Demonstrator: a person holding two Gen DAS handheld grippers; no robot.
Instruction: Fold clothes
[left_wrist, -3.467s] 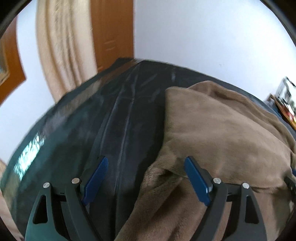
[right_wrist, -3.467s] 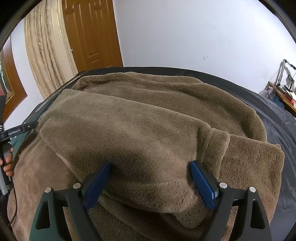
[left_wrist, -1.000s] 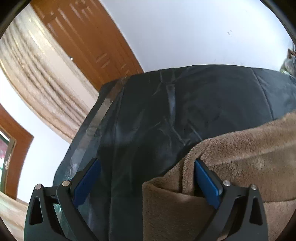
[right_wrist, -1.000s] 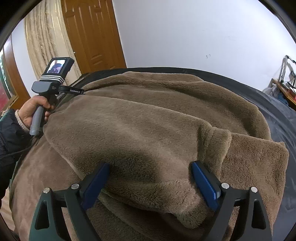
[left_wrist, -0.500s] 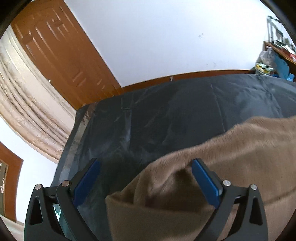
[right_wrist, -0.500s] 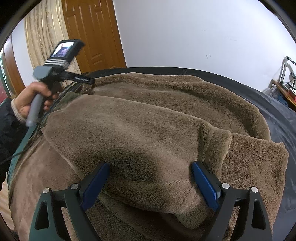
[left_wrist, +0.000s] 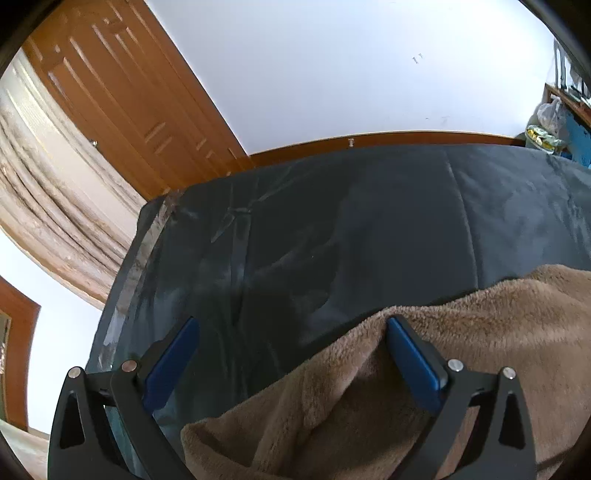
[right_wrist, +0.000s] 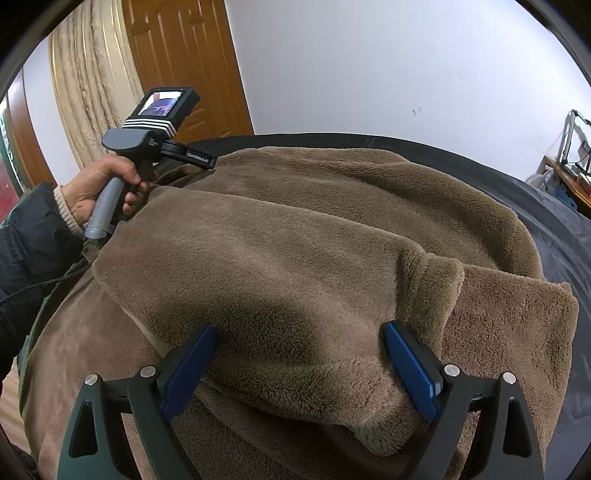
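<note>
A brown fleece garment (right_wrist: 295, 236) lies spread on a dark bed cover (right_wrist: 554, 229), one sleeve folded across its body. My right gripper (right_wrist: 299, 354) is open, its jaws wide on either side of the folded sleeve's cuff end near me. My left gripper (left_wrist: 291, 347) is open at the garment's far left edge; the brown fleece (left_wrist: 461, 332) lies under and beside its right finger, the dark cover (left_wrist: 332, 221) under its left. The left gripper also shows in the right wrist view (right_wrist: 201, 159), held by a hand at the garment's upper left.
A wooden door (right_wrist: 184, 59) and beige curtain (right_wrist: 88, 74) stand behind the bed at the left. A white wall runs along the back. A cluttered table (right_wrist: 569, 166) stands at the far right. The bed's left edge (left_wrist: 125, 295) drops off close to my left gripper.
My left gripper has moved along the garment's left side to its upper left edge and tilted up. My right gripper has stayed put over the folded sleeve.
</note>
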